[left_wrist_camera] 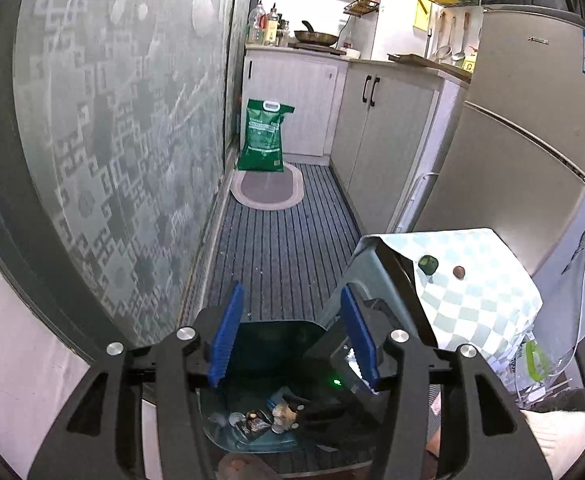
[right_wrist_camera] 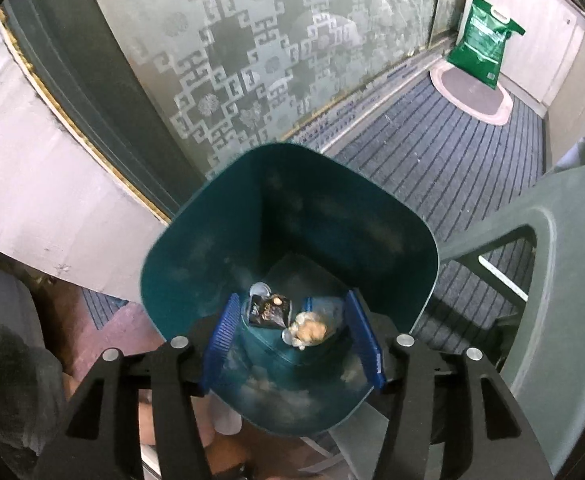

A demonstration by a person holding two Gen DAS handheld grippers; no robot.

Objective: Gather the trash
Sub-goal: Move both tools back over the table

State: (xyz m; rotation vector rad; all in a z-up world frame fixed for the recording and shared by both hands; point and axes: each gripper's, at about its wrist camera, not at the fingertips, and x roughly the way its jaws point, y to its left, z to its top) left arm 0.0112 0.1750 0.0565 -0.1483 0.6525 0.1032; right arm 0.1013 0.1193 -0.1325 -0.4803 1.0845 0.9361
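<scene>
A dark green trash bin (right_wrist_camera: 196,264) stands on the floor below both grippers. At its bottom lie a black wrapper (right_wrist_camera: 269,311), a crumpled tan scrap (right_wrist_camera: 310,330) and a grey lid (right_wrist_camera: 259,289). My right gripper (right_wrist_camera: 294,338) is open and empty, right over the bin mouth. My left gripper (left_wrist_camera: 292,340) is open and empty, above the bin (left_wrist_camera: 268,340), and the other gripper's black body (left_wrist_camera: 332,364) shows between its fingers. A green piece (left_wrist_camera: 428,264) and a brown piece (left_wrist_camera: 459,271) lie on the checkered cloth (left_wrist_camera: 472,300) to the right.
A grey plastic stool (right_wrist_camera: 564,264) under the cloth stands right of the bin. A frosted glass door (left_wrist_camera: 124,140) runs along the left. A green rice bag (left_wrist_camera: 263,136) leans by the cabinets (left_wrist_camera: 384,128) at the far end. A fridge (left_wrist_camera: 524,128) is at the right.
</scene>
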